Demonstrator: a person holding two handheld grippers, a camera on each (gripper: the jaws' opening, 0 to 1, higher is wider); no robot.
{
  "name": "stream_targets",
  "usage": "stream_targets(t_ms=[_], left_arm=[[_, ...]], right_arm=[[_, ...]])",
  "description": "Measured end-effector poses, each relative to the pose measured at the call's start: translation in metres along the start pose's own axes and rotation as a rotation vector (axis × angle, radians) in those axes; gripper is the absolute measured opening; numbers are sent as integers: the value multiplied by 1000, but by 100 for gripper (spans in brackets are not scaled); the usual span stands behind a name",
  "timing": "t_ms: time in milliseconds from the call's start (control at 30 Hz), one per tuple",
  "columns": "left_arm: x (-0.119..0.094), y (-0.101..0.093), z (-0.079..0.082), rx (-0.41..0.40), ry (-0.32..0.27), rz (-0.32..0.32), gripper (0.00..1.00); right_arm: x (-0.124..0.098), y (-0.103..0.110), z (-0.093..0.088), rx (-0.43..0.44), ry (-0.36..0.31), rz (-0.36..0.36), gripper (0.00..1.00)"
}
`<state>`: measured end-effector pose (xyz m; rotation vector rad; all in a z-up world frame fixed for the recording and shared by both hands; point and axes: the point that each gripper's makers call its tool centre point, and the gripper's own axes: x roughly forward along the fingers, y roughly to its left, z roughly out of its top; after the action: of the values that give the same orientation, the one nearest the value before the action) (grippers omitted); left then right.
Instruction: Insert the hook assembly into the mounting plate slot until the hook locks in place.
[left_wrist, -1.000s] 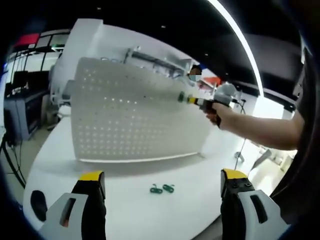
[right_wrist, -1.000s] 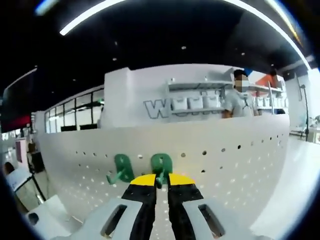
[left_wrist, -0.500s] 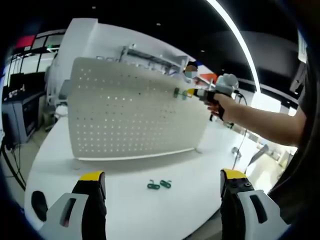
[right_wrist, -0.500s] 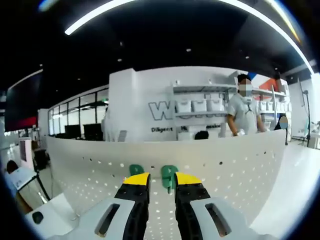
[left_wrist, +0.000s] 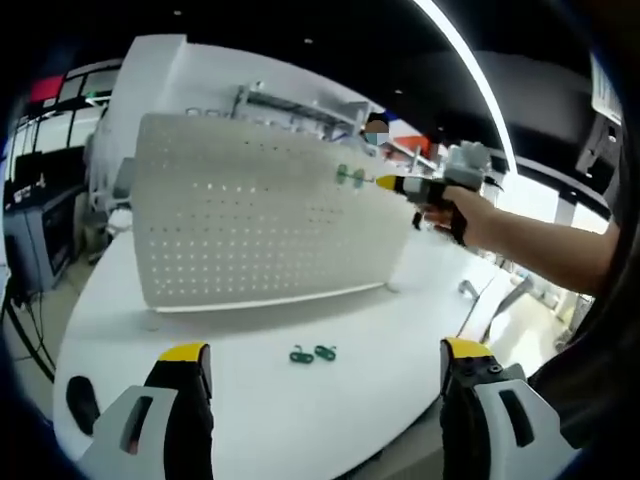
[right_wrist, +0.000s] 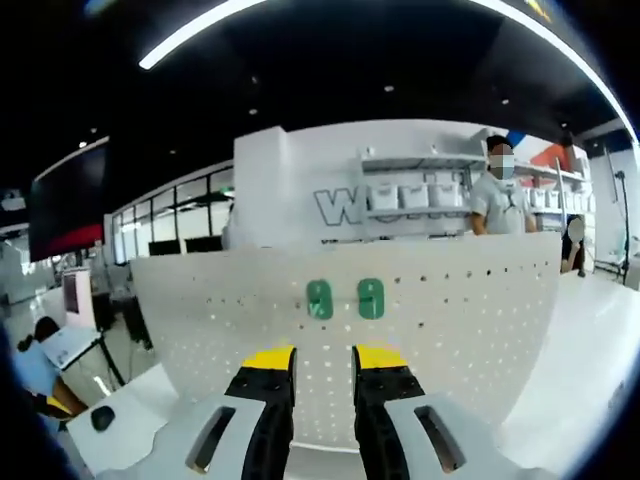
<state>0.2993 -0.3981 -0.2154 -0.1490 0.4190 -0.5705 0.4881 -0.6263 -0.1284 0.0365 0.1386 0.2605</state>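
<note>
1. A white pegboard (right_wrist: 400, 330) stands upright on a white table (left_wrist: 250, 400), its face dotted with rows of small holes.
2. Two green hooks (right_wrist: 345, 299) hang side by side on the pegboard's upper part in the right gripper view, touching the board and clear of any tool.
3. The right gripper (right_wrist: 323, 362) points at the board from just below the hooks; its yellow-tipped jaws stand a narrow gap apart and hold nothing.
4. In the left gripper view the same right gripper (left_wrist: 400, 184) comes in from the right, carried in a person's hand (left_wrist: 462, 212), its tip just beside the mounted hooks (left_wrist: 350, 176) near the board's upper right edge.
5. The left gripper (left_wrist: 325, 352) sits low over the table, its jaws spread wide and empty.
6. Two more green hooks (left_wrist: 312, 353) lie loose on the table, close together, in front of the pegboard (left_wrist: 250, 225) and between the left gripper's jaws as seen in that view.
7. A dark round object (left_wrist: 82, 404) rests on the table near its left edge.
8. Behind the board in the right gripper view, a person (right_wrist: 500, 195) stands by wall shelves (right_wrist: 420, 190) holding white bins, next to large lettering on a white wall.
</note>
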Motion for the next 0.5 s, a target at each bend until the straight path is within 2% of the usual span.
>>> stream_targets(t_ms=[100,200,500], left_arm=[[-1,-5,-3,13,12,-11,96],[-2,-9,-7,25,26,-18,96],[-1,-18,-9,23,29,-36,97]], right_arm=[[-15,2,-16,10,22,0,22],[-33,8,-29,90,31,24,26],[-90,27,-85,30,147,68,32]])
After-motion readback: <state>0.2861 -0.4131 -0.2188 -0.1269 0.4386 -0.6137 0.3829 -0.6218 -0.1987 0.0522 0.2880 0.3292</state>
